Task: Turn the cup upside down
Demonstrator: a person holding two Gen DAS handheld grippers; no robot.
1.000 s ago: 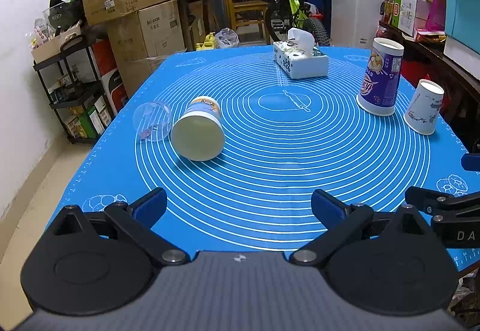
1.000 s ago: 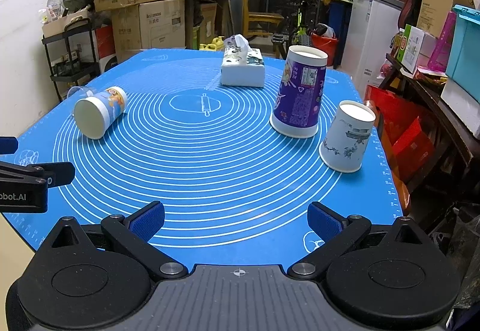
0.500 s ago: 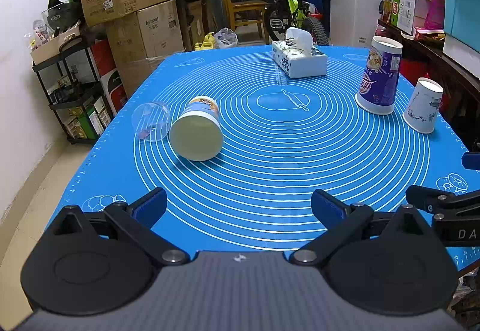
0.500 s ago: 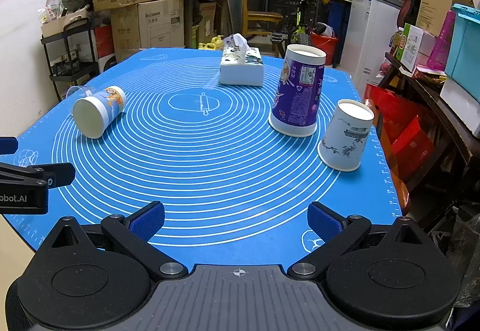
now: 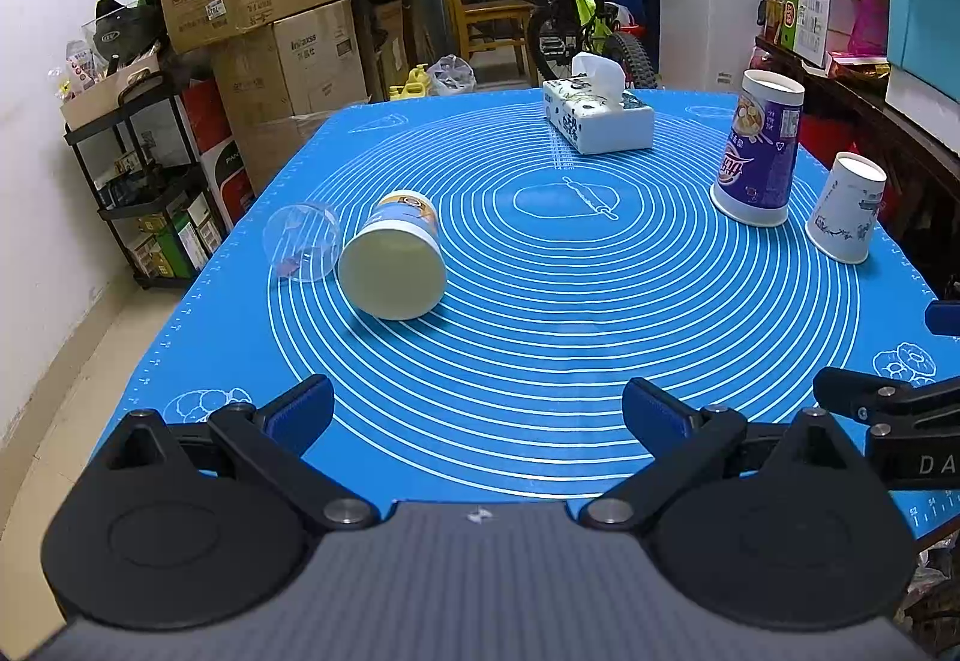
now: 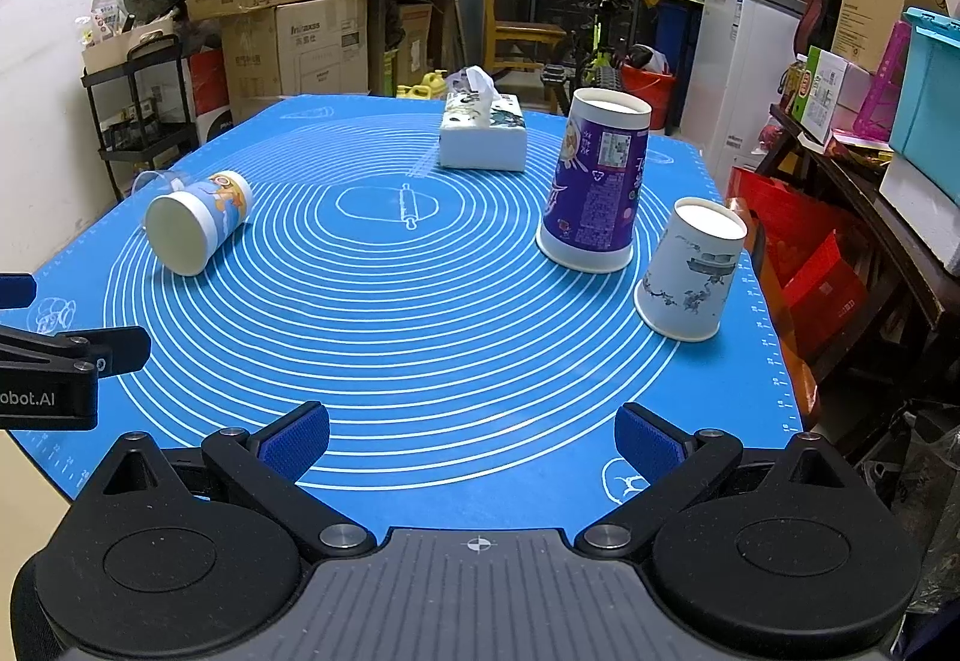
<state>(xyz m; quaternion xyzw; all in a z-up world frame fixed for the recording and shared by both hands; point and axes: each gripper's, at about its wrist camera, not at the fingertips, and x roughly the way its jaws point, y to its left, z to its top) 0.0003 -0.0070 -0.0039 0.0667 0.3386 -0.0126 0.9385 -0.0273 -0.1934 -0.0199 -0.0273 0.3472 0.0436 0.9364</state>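
Nothing's grabbed yet, this looks like the approach stage. On the blue silicone baking mat I count four cups: tall purple paper cup and small white paper cup far right, already inverted; cartoon-print paper cup and clear plastic cup lying sideways, far left. One white tissue box. Left gripper and right gripper both spread wide, empty. Next move probably means reaching left for a sideways cup.

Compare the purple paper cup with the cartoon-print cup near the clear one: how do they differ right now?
Pose: the purple cup stands upside down, wide rim on the blue mat; the cartoon-print cup lies on its side. Size: the purple cup looks taller. Neighbours: the purple cup stands near the white paper cup; the cartoon-print cup lies beside the clear cup. Both are printed cups, untouched by either gripper.
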